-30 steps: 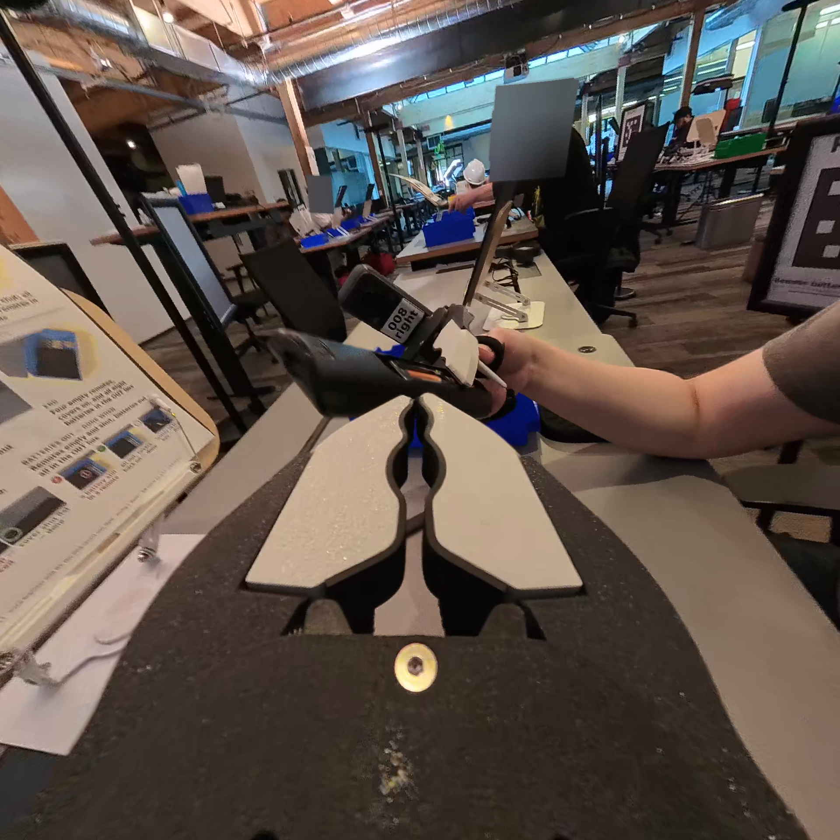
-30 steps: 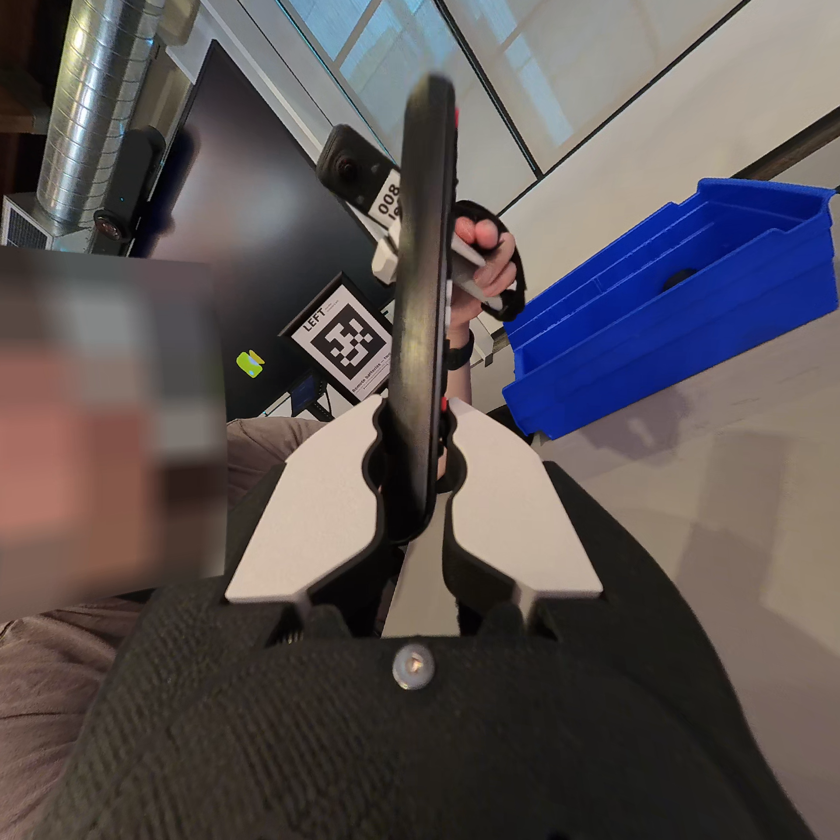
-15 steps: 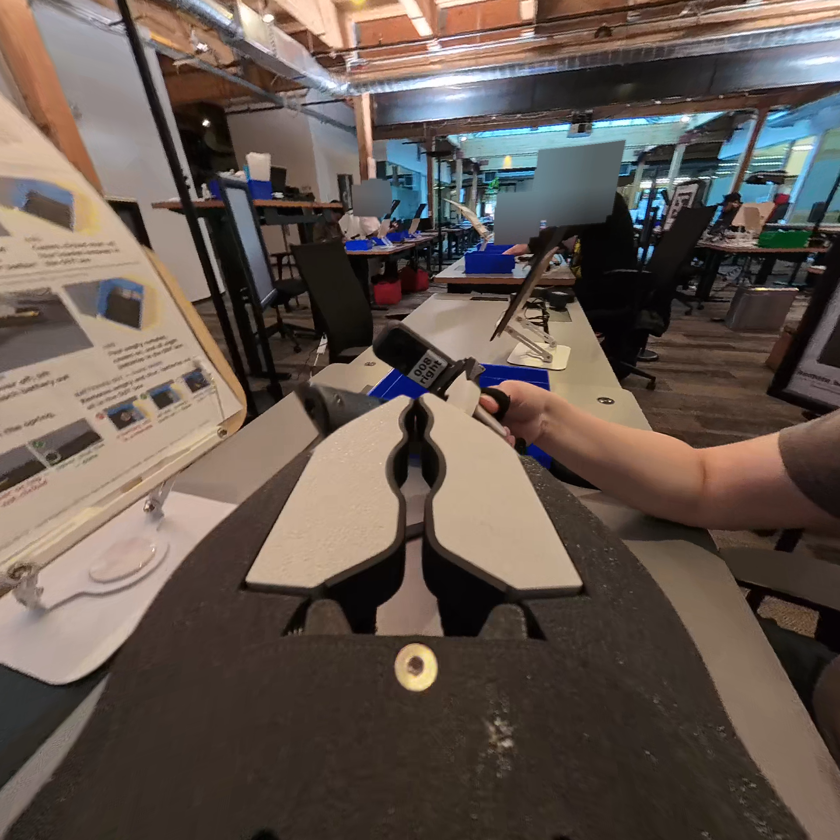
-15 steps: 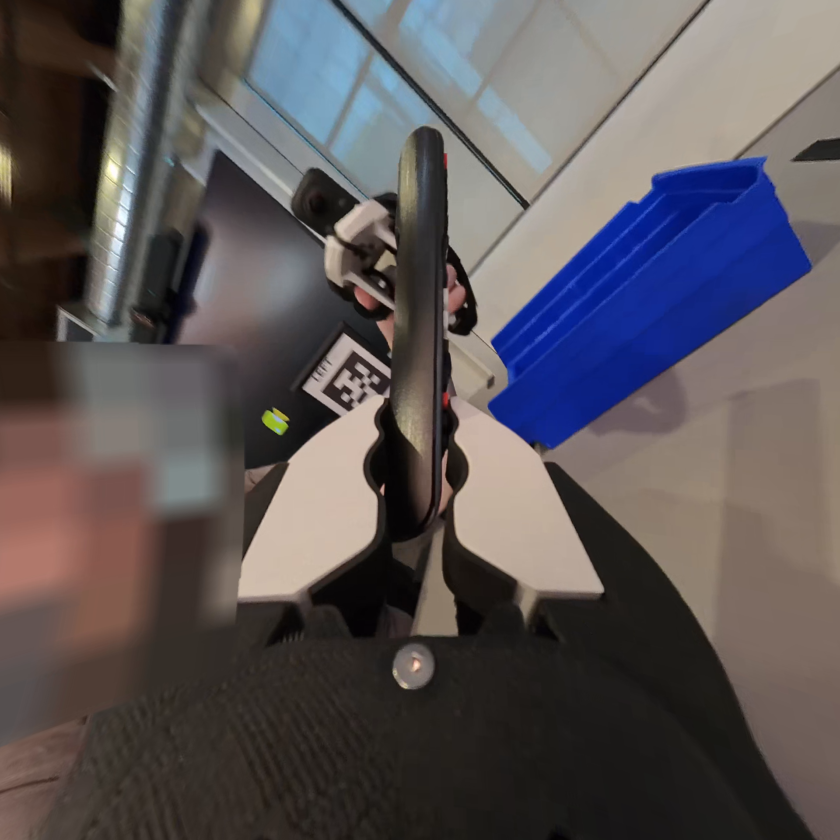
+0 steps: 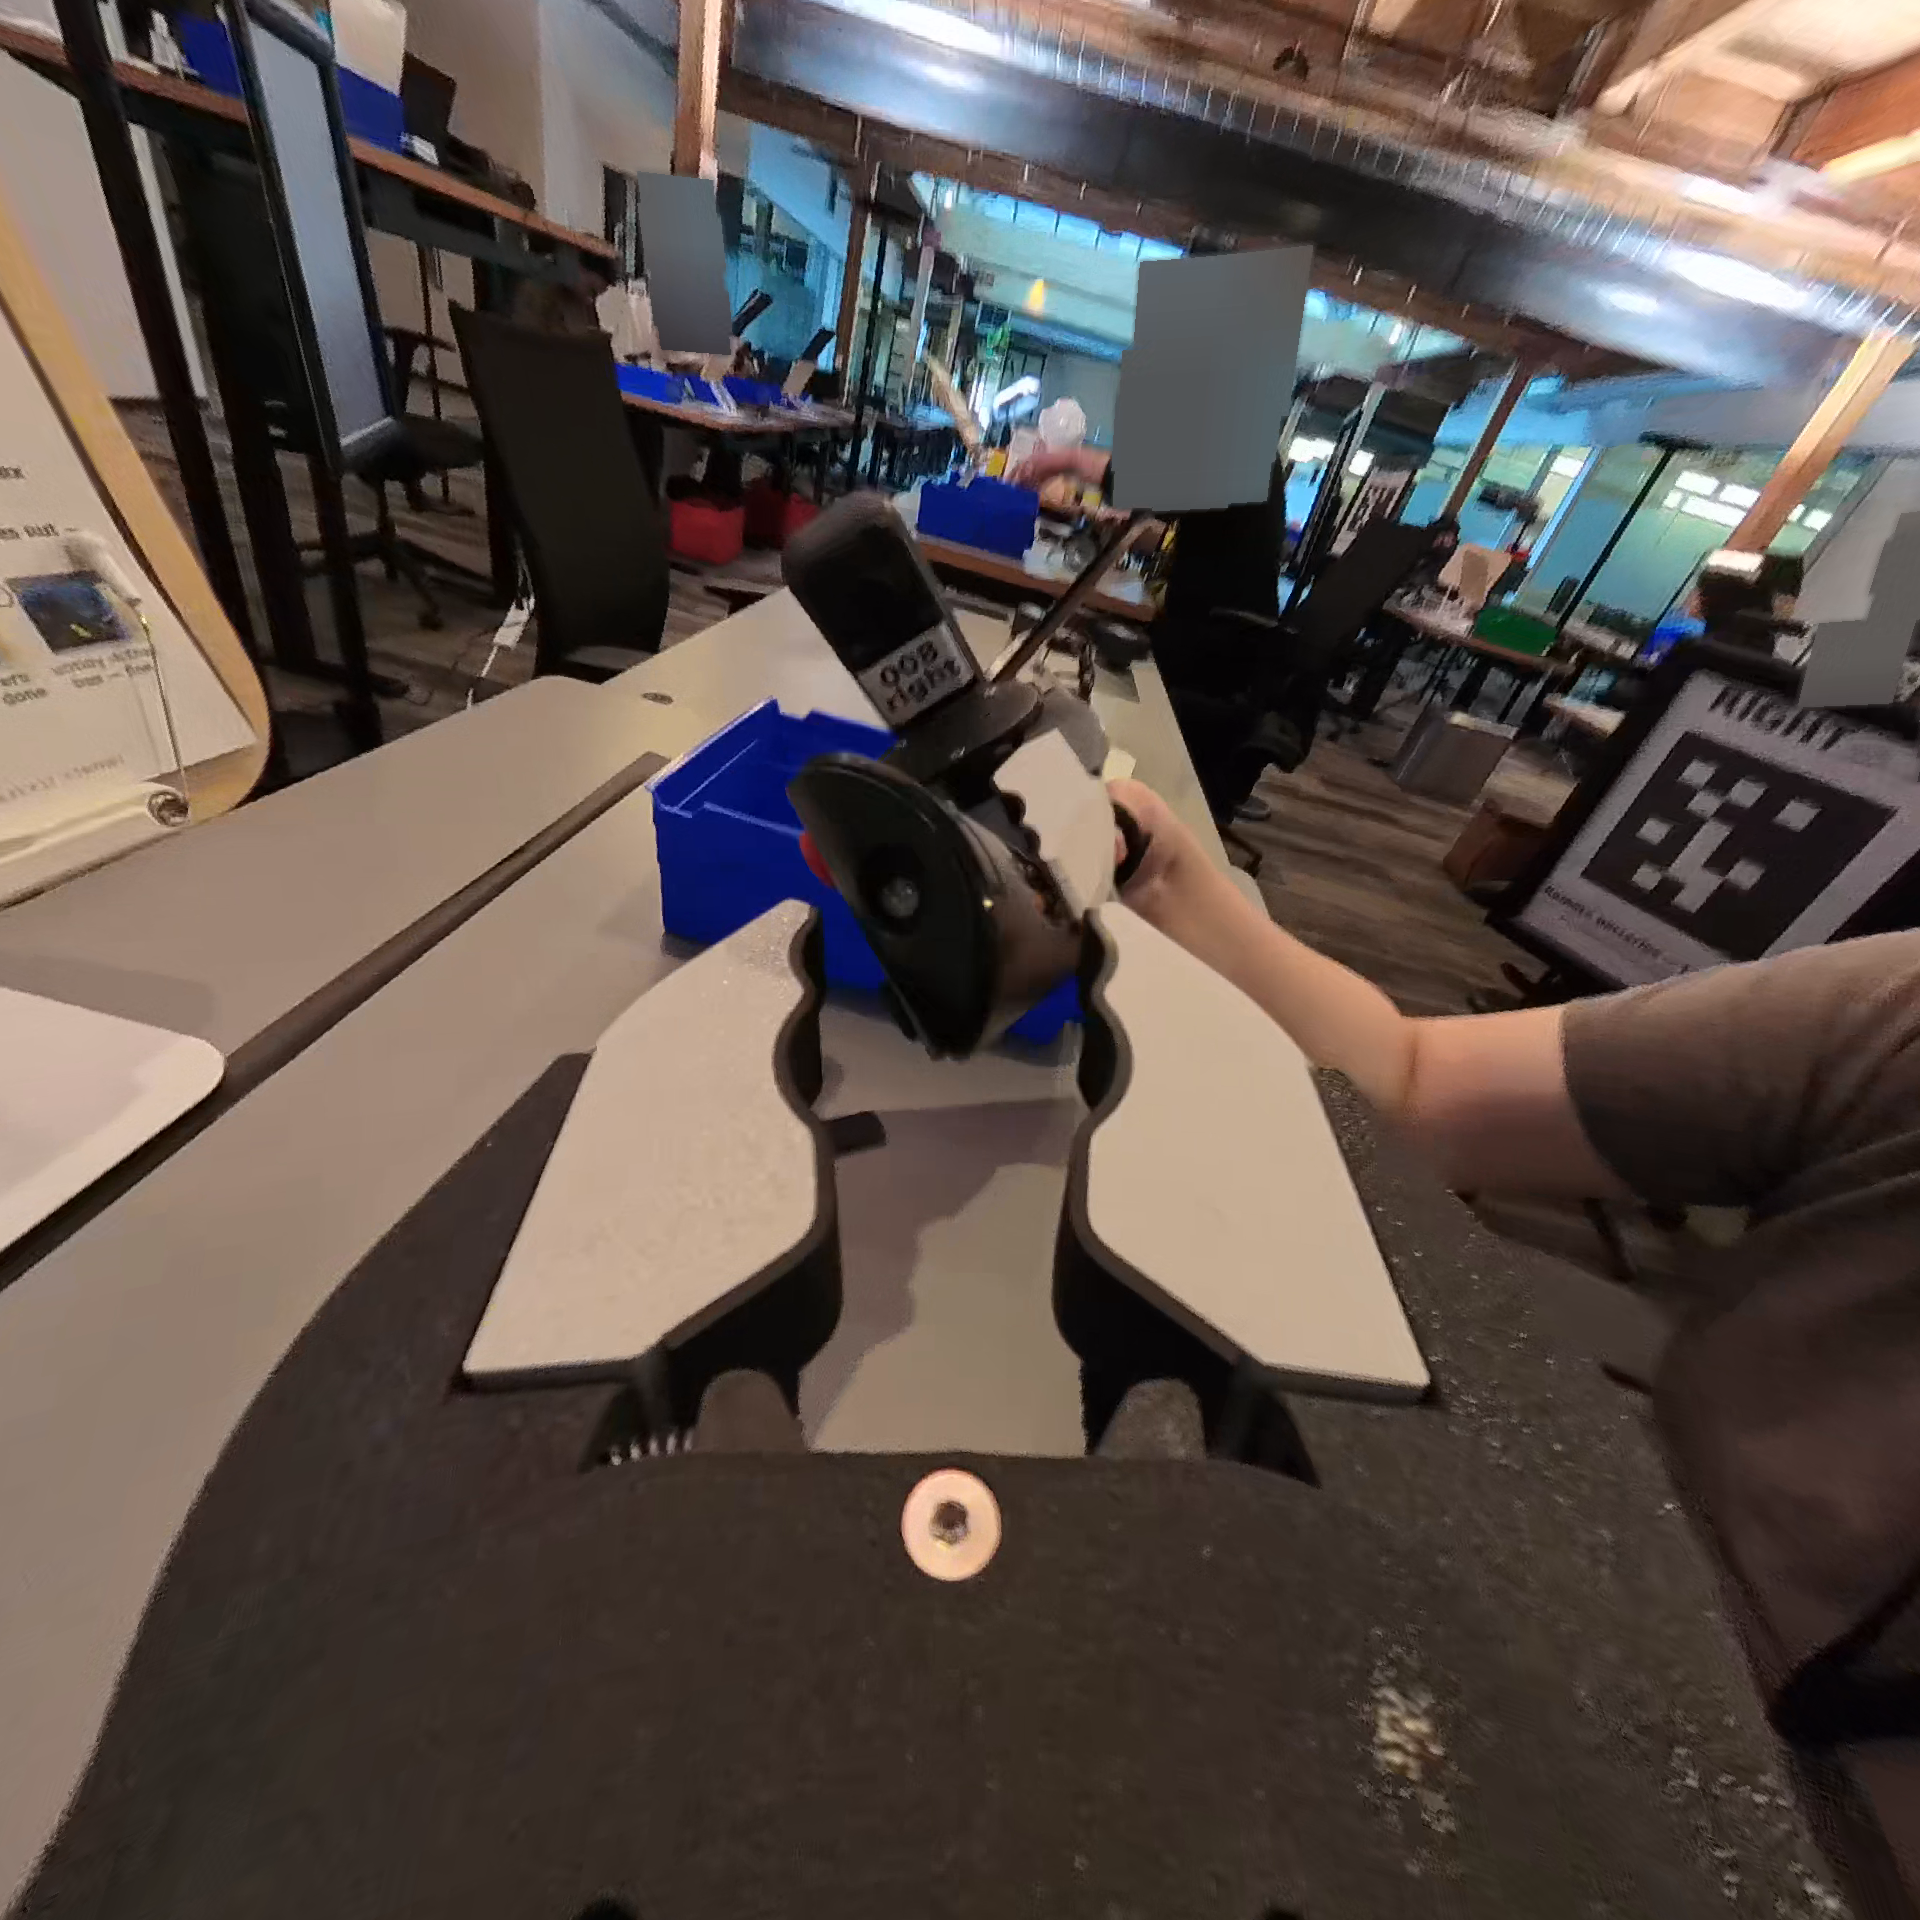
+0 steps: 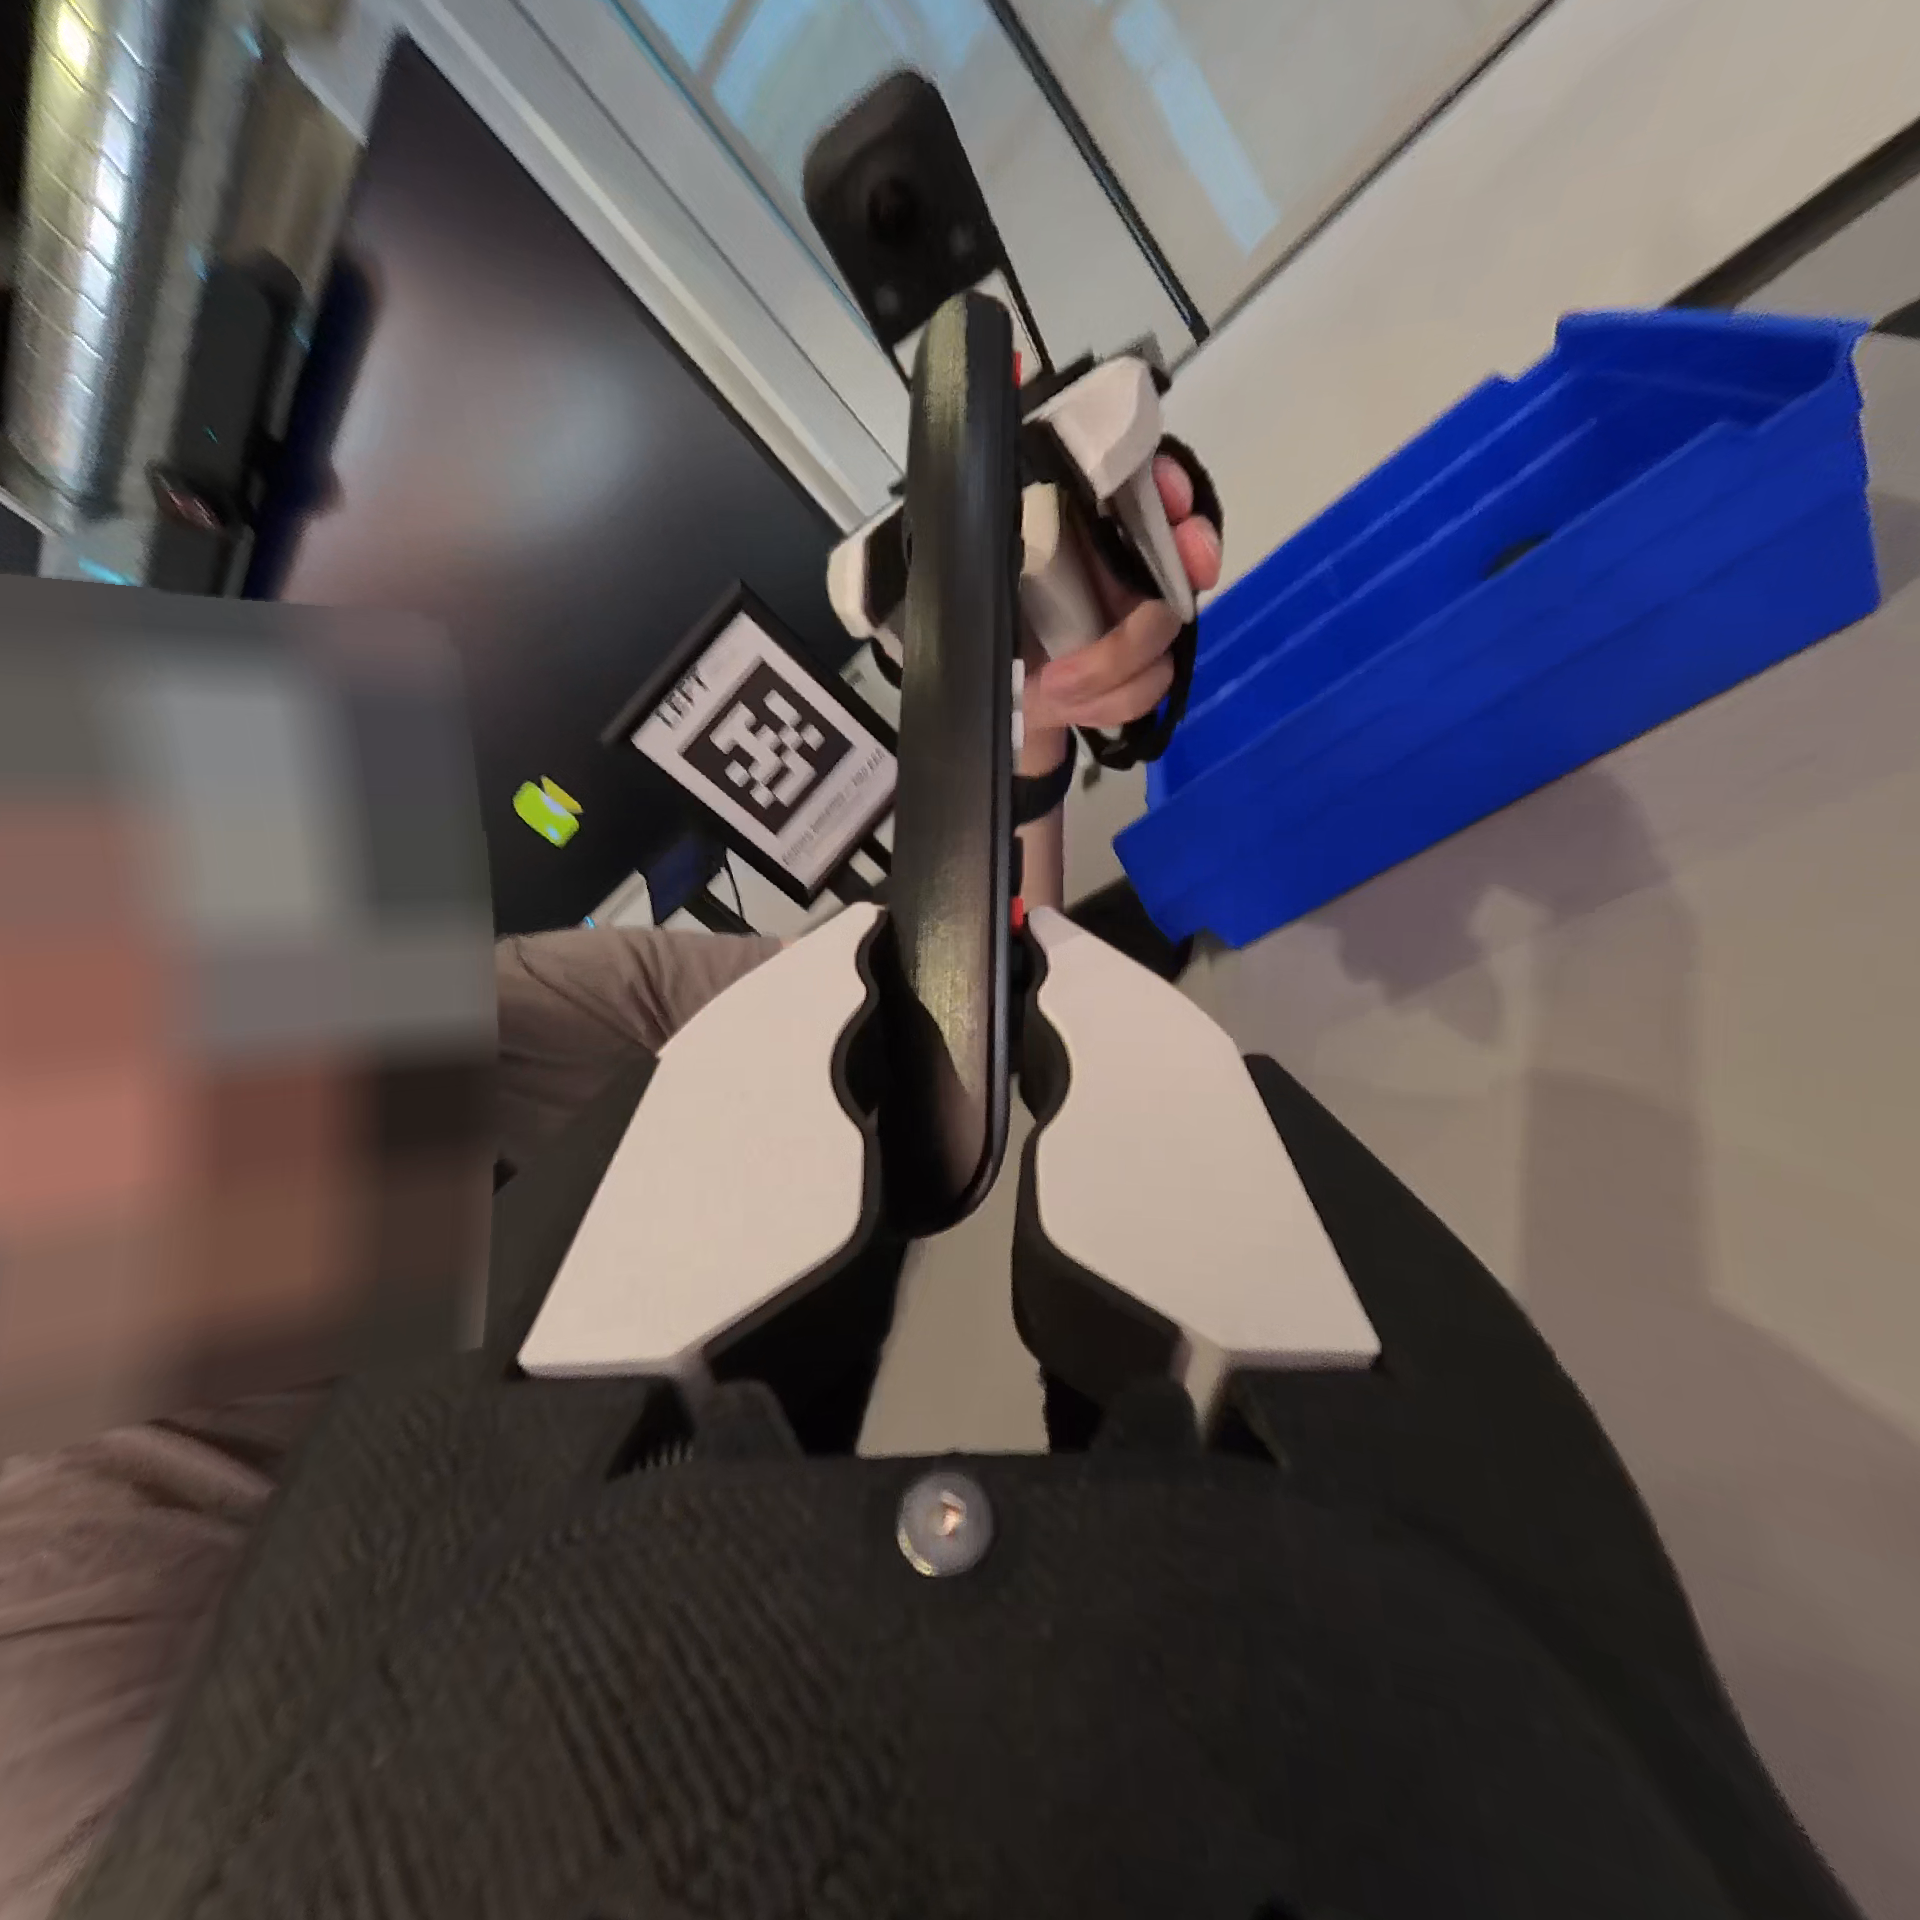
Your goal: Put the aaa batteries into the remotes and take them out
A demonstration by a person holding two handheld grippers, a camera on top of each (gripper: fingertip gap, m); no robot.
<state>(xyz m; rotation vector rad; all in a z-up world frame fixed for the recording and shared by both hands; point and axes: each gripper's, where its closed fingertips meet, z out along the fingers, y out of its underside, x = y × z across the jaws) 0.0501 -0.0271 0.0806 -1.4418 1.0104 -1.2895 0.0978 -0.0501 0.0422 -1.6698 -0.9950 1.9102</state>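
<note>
A: In the left wrist view, how does the left gripper (image 5: 948,997) stand?

B: Its two pale grey fingers (image 5: 686,1153) are spread wide and hold nothing. Beyond the tips, in the gap but a little toward the right finger, I see the end of the long black plastic remote (image 5: 914,914). It does not touch either finger. The right gripper (image 5: 1039,831), held by a hand (image 5: 1164,873), carries it there.

A: And behind the remote?

B: A blue plastic bin (image 5: 748,842) stands on the grey table (image 5: 343,935), just past the left fingertip.

A: Now the right wrist view.

B: The right gripper (image 6: 951,935) is closed on the remote (image 6: 956,748). The remote stands edge-on between the two white fingers (image 6: 727,1153), its lower end deep in the notches near the finger roots, and its long body reaches far past the tips. Small red buttons on its edge face the finger at the right of the view.

A: Is the other gripper visible?

B: Yes, the left gripper (image 6: 997,551) is past the far part of the remote, with a hand (image 6: 1122,655) on it. The blue bin (image 6: 1538,623) lies to the right of the fingers, well apart from them. I cannot see any batteries in either view.
</note>
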